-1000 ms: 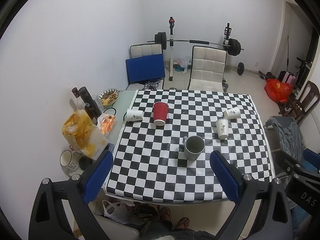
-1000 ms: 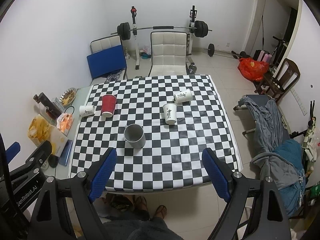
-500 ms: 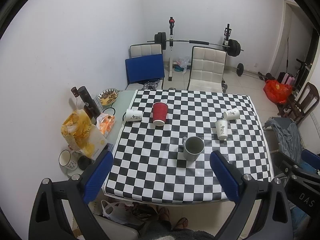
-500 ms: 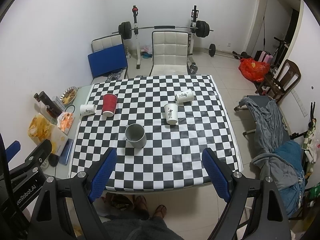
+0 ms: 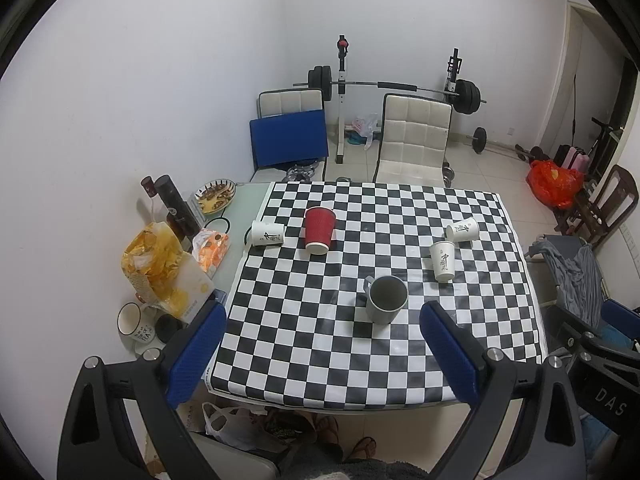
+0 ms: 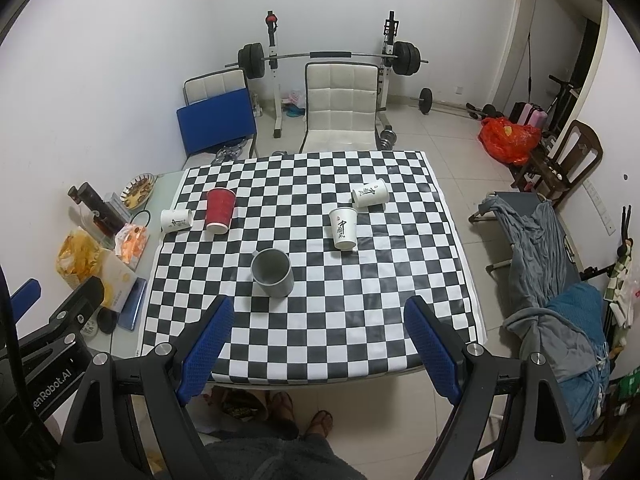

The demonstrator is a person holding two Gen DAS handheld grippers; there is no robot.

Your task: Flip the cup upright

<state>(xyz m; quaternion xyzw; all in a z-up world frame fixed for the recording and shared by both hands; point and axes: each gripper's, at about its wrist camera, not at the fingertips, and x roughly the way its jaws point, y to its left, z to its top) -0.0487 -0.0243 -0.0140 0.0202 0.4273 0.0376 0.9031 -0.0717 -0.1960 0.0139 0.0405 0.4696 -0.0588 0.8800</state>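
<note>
Grey mug (image 5: 386, 298) upright, mid worktop (image 5: 320, 360). Red cup (image 5: 319, 226) and white cup (image 5: 443, 260) stand inverted; two more white cups (image 5: 267, 233) (image 5: 463, 230) lie sideways. Since a second ago: nothing shifted. Your left hand-held gripper (image 5: 320, 348) and right hand-held gripper (image 6: 318, 346) hover spread wide, empty, well short of every cup.

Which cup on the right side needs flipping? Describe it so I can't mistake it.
On the checkered tablecloth, look toward the far right. Two white printed paper cups sit close together; take the farther white cup, the one lying on its side, while its neighbour stands rim-up.
</note>
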